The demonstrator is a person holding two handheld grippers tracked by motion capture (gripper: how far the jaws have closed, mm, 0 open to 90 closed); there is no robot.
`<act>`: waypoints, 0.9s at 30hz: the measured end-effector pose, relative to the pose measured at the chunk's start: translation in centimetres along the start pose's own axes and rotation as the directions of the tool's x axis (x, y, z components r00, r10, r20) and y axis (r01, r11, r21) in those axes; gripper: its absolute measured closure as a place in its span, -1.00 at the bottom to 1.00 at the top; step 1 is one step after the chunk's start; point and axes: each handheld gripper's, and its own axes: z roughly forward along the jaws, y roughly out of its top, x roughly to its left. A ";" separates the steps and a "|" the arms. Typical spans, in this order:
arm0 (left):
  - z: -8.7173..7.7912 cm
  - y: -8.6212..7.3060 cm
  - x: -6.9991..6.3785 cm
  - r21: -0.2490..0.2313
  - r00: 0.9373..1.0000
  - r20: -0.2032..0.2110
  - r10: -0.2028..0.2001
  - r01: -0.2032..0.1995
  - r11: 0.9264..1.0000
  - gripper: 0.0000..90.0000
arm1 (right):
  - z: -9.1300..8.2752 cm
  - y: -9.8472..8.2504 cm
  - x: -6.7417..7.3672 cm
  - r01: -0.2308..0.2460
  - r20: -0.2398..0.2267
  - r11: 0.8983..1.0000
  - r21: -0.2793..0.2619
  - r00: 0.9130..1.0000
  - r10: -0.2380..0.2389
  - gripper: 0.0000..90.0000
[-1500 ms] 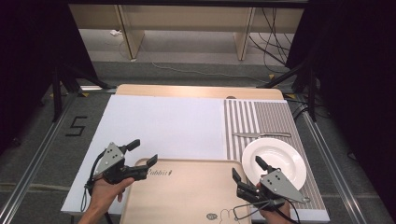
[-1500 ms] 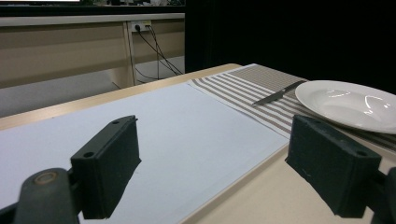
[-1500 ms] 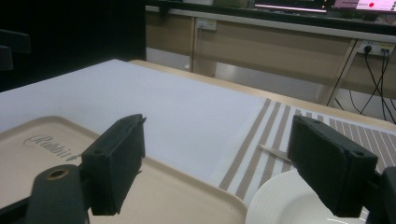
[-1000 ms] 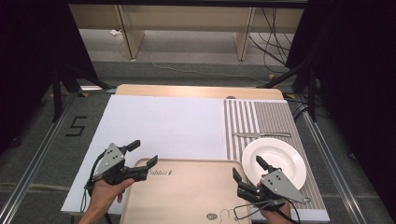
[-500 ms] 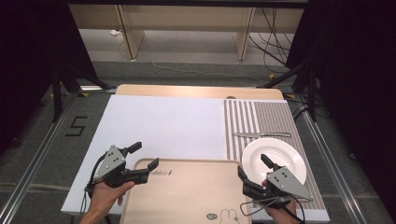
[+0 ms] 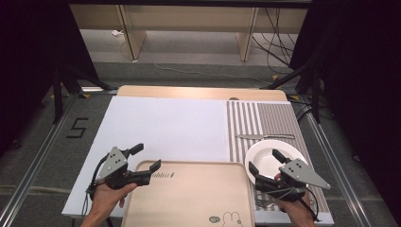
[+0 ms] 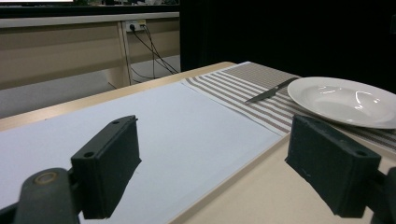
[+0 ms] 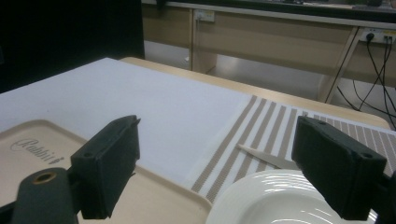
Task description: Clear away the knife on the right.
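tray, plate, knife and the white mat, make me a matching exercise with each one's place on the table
Things:
1. tray
2. plate
3. knife
4. white mat

Places:
A. on the striped mat, just beyond the plate
B. at the near edge, between the two grippers
C. spread over the left and middle of the table
D. on the striped mat, next to the tray's right edge

Pairs: 1-B, 2-D, 3-A, 4-C
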 end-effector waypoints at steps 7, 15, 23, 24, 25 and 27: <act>0.0 0.0 0.0 0.000 1.000 0.000 0.003 -0.003 1.000 -0.64 | 0.3 0.8 -1.2 0.024 -0.009 0.998 0.066 1.000 -0.023 -0.64; 0.1 0.0 0.0 0.005 1.000 0.002 0.008 -0.008 1.000 -0.64 | 0.1 2.0 -3.2 0.049 0.042 0.993 0.105 0.998 -0.053 -0.64; 0.1 0.0 -0.1 0.005 1.000 -0.002 0.012 -0.012 1.000 -0.64 | 0.4 2.7 -5.1 0.075 0.054 0.984 0.164 0.995 -0.085 -0.64; 0.1 0.0 -0.1 0.005 1.000 -0.002 0.012 -0.012 1.000 -0.64 | 0.5 2.8 -5.3 0.074 0.061 0.984 0.164 0.995 -0.085 -0.64; 0.1 0.0 0.0 0.006 1.000 -0.002 0.013 -0.013 1.000 -0.64 | 0.5 2.9 -5.4 0.063 0.055 0.980 0.188 0.996 -0.074 -0.64; 0.1 0.0 0.0 0.005 1.000 -0.003 0.014 -0.014 1.000 -0.64 | 0.8 3.1 -5.9 0.079 0.060 0.977 0.197 0.994 -0.092 -0.64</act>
